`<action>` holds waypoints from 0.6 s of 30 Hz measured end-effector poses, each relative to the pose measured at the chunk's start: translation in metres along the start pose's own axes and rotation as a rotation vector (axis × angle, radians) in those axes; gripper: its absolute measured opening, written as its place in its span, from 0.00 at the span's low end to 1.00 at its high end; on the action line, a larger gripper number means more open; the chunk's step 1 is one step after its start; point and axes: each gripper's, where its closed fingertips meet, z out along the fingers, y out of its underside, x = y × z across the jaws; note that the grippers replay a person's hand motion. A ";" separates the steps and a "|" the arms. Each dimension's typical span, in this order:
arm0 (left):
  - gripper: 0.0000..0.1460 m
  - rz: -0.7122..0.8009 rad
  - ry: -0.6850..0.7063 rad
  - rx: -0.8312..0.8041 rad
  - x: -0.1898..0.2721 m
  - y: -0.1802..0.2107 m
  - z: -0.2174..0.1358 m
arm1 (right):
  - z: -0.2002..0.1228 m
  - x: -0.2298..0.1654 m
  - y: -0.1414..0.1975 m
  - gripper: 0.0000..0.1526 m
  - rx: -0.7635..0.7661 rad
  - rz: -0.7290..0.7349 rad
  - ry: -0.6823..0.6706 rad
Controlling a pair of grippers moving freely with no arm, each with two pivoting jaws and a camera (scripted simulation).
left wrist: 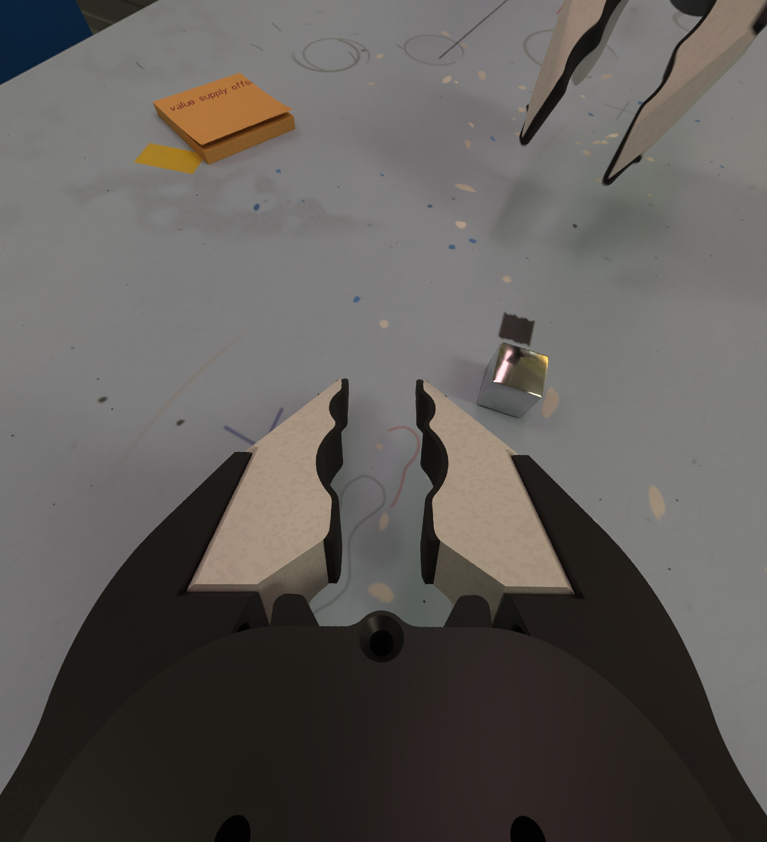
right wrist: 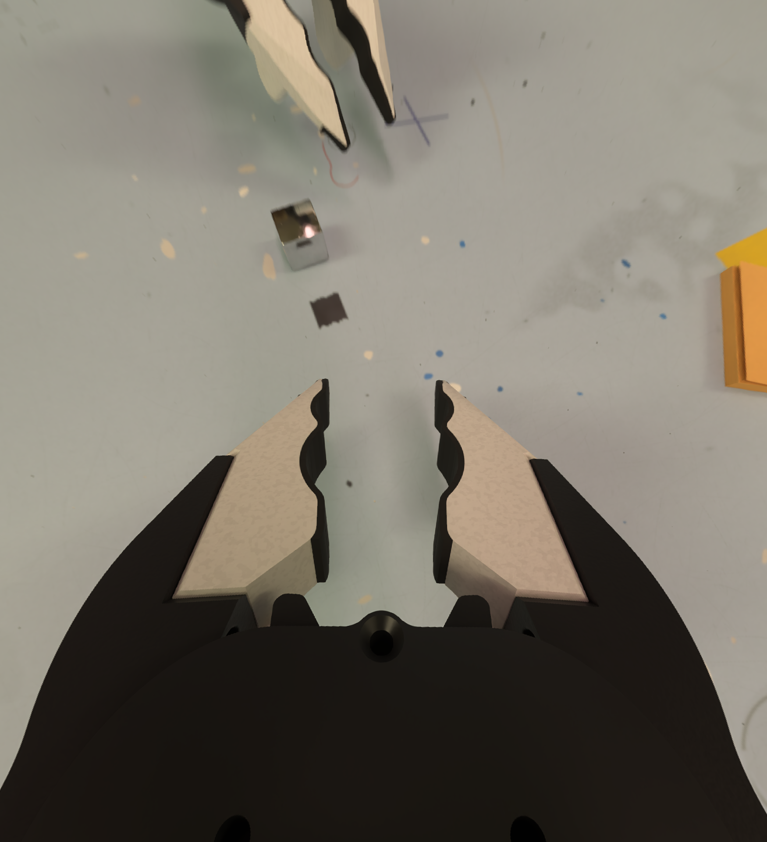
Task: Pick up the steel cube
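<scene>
- steel cube [left wrist: 513,382] sits on table [left wrist: 145,319], just right of and ahead of left gripper [left wrist: 381,382] tips, untouched
- left gripper parted, empty
- right gripper [right wrist: 380,382] parted, empty, well apart from cube

This looks like a workshop or lab bench. The pale grey surface [left wrist: 99,282] is well used: it is flecked with blue and cream paint spots, marked with pen scribbles, a drawn cross and faint ring stains, and smudged in grey. An orange pad [left wrist: 224,116] of notes lies on it with a loose yellow note [left wrist: 168,158] just beside it, and a small dark patch [left wrist: 517,328] sits flat on it.
</scene>
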 end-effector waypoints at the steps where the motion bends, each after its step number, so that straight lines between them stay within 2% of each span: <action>1: 0.20 0.002 0.000 0.000 0.000 0.000 0.000 | -0.004 -0.001 -0.004 0.32 0.036 0.007 -0.001; 4: 0.20 0.006 0.006 0.004 0.001 -0.001 -0.001 | -0.016 -0.002 -0.012 0.33 0.137 0.043 0.019; 5: 0.20 0.008 0.009 0.006 0.002 -0.001 -0.001 | -0.019 0.001 -0.013 0.27 0.166 0.047 0.055; 7: 0.20 0.020 0.026 0.015 0.006 -0.003 -0.002 | -0.023 0.001 -0.013 0.03 0.223 0.044 0.110; 8: 0.20 0.032 0.040 0.021 0.009 -0.004 -0.003 | -0.023 0.001 -0.013 0.01 0.239 0.050 0.131; 10: 0.21 0.070 0.069 0.042 0.016 -0.008 -0.004 | -0.019 0.002 -0.013 0.04 0.278 0.058 0.198; 12: 0.21 0.106 0.088 0.060 0.022 -0.010 -0.005 | -0.012 0.002 -0.013 0.19 0.314 0.085 0.220; 13: 0.22 0.118 0.097 0.065 0.025 -0.010 -0.004 | -0.009 0.004 -0.012 0.21 0.330 0.094 0.233; 18: 0.26 0.151 0.162 0.069 0.041 -0.011 -0.001 | 0.000 0.009 0.001 0.23 0.275 0.041 0.286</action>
